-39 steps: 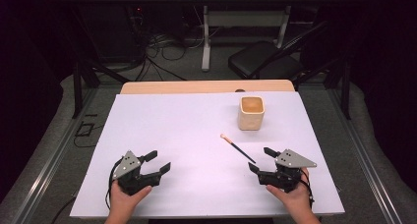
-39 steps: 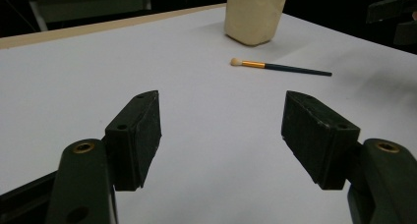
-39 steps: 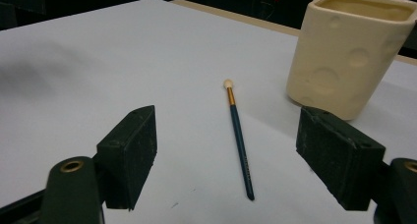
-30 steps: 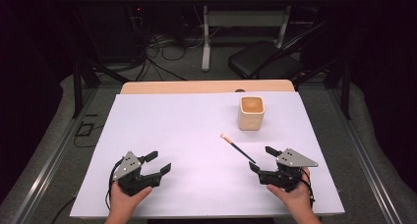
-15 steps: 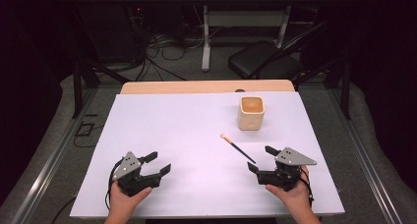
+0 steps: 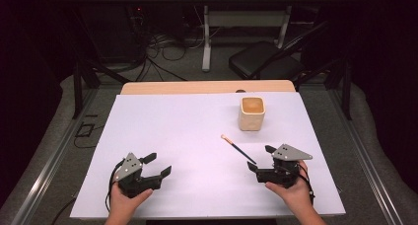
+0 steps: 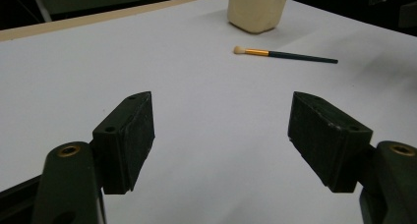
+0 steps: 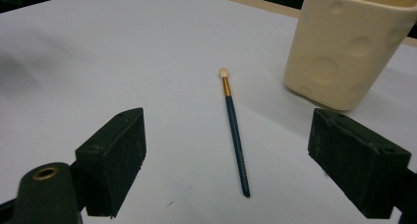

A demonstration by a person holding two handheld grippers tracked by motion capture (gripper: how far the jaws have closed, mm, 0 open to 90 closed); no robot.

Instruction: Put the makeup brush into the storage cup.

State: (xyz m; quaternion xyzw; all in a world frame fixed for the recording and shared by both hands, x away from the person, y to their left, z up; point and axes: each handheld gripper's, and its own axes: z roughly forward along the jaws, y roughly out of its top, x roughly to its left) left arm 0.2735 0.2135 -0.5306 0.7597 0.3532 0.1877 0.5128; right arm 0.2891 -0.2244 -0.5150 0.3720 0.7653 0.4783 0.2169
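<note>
At the lower left of the high view, the left gripper (image 6: 156, 165) rests on the white table cover (image 6: 177, 131) in a person's hand, its jaws spread wide with nothing between them. In the left gripper view those jaws frame bare white surface, with the brush and cup far off at the upper right. Toward the centre right, a thin paintbrush (image 6: 238, 149) lies flat on the cover, its pale tip pointing to the upper left and its dark handle running down toward the right gripper (image 6: 261, 158), which sits at the lower right, jaws likewise wide apart and empty. Above the brush, well clear of it, stands a cream cup (image 6: 252, 113), upright and open at the top. The right gripper view shows the paintbrush (image 8: 234, 131) lying straight ahead between the spread jaws, the cup (image 8: 349, 47) at the upper right. The work appears to be at its opening step, the brush not yet picked up. The next move likely calls for the right gripper to advance, straddle the handle and close on it.
</note>
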